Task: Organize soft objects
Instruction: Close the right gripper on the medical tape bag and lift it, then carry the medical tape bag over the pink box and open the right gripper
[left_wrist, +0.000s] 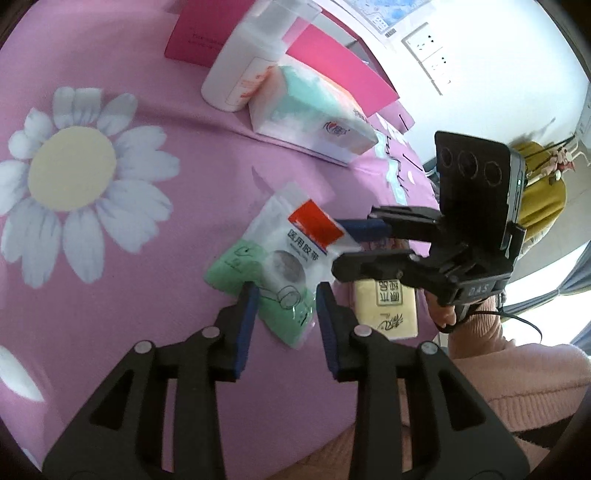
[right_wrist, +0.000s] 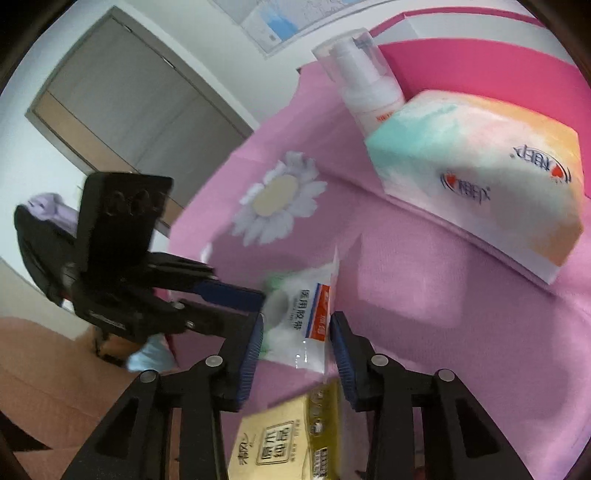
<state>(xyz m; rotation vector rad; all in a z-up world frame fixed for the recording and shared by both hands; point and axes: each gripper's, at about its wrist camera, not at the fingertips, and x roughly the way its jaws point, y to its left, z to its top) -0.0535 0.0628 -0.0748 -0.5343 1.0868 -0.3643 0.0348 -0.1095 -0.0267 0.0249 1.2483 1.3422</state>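
A flat packet of medical tape (left_wrist: 277, 258), green and white with a red label, lies on the pink flowered bedspread (left_wrist: 122, 295). My left gripper (left_wrist: 286, 321) stands open astride the packet's near green end. My right gripper (left_wrist: 345, 245) comes in from the right, one finger above the other, with the packet's red-label corner between them. In the right wrist view the packet (right_wrist: 299, 317) nearly fills the gap of my right gripper (right_wrist: 297, 354), and no pad visibly presses on it. My left gripper (right_wrist: 255, 306) reaches the packet's far end there. A yellow tissue pack (left_wrist: 384, 314) lies under the right gripper.
A pastel tissue box (left_wrist: 314, 114) and a white pump bottle (left_wrist: 251, 62) stand farther back, before a pink box (left_wrist: 343, 70). The yellow tissue pack (right_wrist: 280, 439) lies just before the right fingers. A pink sleeve (left_wrist: 517, 369) fills the lower right. Wall sockets (left_wrist: 432, 55) are behind.
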